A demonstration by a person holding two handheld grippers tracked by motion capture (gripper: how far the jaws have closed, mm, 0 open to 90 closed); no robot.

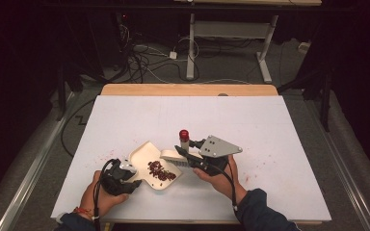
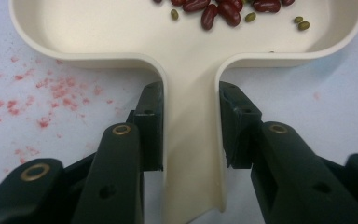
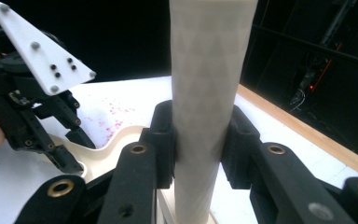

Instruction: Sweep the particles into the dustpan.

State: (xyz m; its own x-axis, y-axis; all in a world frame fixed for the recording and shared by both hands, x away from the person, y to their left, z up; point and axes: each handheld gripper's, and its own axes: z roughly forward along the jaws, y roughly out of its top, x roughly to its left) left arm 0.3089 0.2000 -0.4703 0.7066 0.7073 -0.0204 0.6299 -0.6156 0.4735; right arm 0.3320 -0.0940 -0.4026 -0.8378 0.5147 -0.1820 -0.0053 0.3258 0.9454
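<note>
A cream dustpan-shaped tray [image 1: 144, 156] lies on the white table and holds red and small green beans [image 1: 160, 171]. My left gripper [image 1: 136, 183] is shut on the tray's handle [image 2: 191, 144], one jaw on each side, with the beans [image 2: 223, 9] just ahead in the pan. My right gripper [image 1: 181, 152] is shut on the round cream handle [image 3: 205, 70] of a brush-like tool [image 1: 170, 155] held over the tray's right edge. In the right gripper view the left gripper [image 3: 77, 151] grips the tray [image 3: 116, 137] at left.
A small bottle with a red cap [image 1: 184, 136] stands just behind the right gripper. Red stains [image 1: 107, 156] speckle the table left of the tray. The table's wooden far edge [image 1: 188, 89] runs across; cables and desk legs lie on the floor beyond.
</note>
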